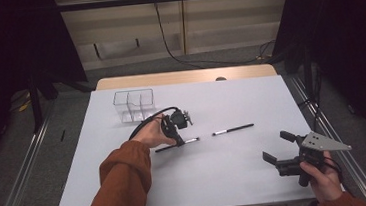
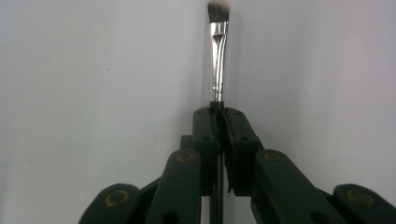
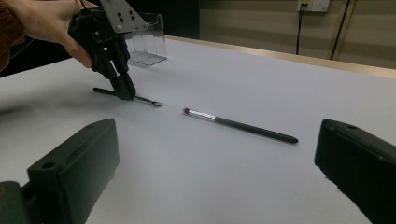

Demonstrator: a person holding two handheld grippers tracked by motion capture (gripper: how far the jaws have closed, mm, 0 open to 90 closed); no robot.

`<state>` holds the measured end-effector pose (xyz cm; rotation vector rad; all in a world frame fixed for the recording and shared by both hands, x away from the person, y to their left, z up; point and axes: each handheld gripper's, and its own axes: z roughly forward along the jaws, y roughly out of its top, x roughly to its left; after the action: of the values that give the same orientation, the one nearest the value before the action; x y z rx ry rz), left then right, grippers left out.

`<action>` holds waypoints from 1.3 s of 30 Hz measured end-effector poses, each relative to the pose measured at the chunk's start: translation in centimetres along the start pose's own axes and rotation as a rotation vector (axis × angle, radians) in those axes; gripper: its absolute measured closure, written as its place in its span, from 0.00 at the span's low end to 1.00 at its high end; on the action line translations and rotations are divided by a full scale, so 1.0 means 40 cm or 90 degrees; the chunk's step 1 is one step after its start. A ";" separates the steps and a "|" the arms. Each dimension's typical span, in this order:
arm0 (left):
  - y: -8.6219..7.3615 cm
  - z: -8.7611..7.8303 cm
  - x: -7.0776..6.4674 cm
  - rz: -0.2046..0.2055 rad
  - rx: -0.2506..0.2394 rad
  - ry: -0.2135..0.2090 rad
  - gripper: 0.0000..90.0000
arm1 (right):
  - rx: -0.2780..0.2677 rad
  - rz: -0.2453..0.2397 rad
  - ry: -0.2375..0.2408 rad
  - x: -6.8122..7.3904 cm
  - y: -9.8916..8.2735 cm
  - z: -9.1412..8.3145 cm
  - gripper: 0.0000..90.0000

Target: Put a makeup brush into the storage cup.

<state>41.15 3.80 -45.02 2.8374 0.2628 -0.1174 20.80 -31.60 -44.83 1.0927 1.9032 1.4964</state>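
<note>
Now the left gripper (image 1: 180, 142) clamps its jaws tight on a makeup brush (image 1: 176, 144) lying flat mid-table. At about three o'clock from it lies a second brush (image 1: 232, 129), untouched. Farther toward four o'clock, the right gripper (image 1: 278, 147) hangs with jaws wide, holding nothing.

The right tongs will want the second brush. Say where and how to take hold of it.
Grip the loose brush mid-handle, on the long black part, coming straight down with the open right tongs set across it. It lies flat on the table, so only its two sides offer purchase.
</note>
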 end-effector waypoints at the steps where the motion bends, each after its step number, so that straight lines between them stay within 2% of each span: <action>1: -0.002 -0.002 0.002 -0.002 0.000 0.000 0.94 | 0.000 0.002 0.000 0.000 0.000 0.000 0.00; 3: -0.008 -0.002 0.006 -0.011 -0.013 -0.007 0.94 | -0.001 0.001 -0.001 0.000 0.000 0.000 0.00; 4: -0.011 -0.001 0.004 -0.029 -0.027 -0.008 0.93 | -0.001 0.000 -0.001 0.000 0.000 0.000 0.00; 5: -0.013 -0.004 0.008 -0.020 -0.020 -0.012 0.94 | 0.000 0.001 -0.001 0.000 0.000 0.000 0.00; 9: -0.023 -0.008 0.014 -0.035 -0.039 -0.011 0.94 | -0.001 0.000 -0.001 -0.001 0.000 -0.001 0.00; 10: -0.026 -0.008 0.014 -0.049 -0.056 -0.014 0.94 | -0.001 0.000 -0.002 -0.001 0.000 -0.001 0.00; 13: -0.035 -0.018 0.019 -0.058 -0.071 -0.020 0.94 | 0.000 -0.001 -0.002 -0.001 0.000 -0.001 0.00; 17: -0.043 -0.030 0.019 -0.065 -0.089 -0.007 0.94 | 0.000 0.001 0.000 0.000 0.000 0.000 0.00; 23: -0.058 -0.043 0.017 -0.070 -0.117 -0.005 0.94 | -0.001 0.000 0.001 0.000 0.000 -0.001 0.00; 34: -0.088 -0.079 0.014 -0.113 -0.213 -0.002 0.94 | -0.002 -0.001 0.002 0.001 0.001 -0.001 0.00; 36: -0.091 -0.086 0.013 -0.116 -0.224 0.007 0.93 | -0.002 -0.001 0.002 0.001 0.001 -0.001 0.00; 37: -0.093 -0.088 0.012 -0.122 -0.233 0.001 0.94 | -0.002 -0.001 0.002 0.001 0.001 -0.001 0.00; 39: -0.095 -0.094 0.011 -0.123 -0.239 0.014 0.93 | -0.002 -0.001 0.003 0.001 0.001 -0.001 0.00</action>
<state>41.07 8.54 -42.54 2.4371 0.5068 -0.0691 20.76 -31.56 -44.78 1.0868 1.9031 1.5014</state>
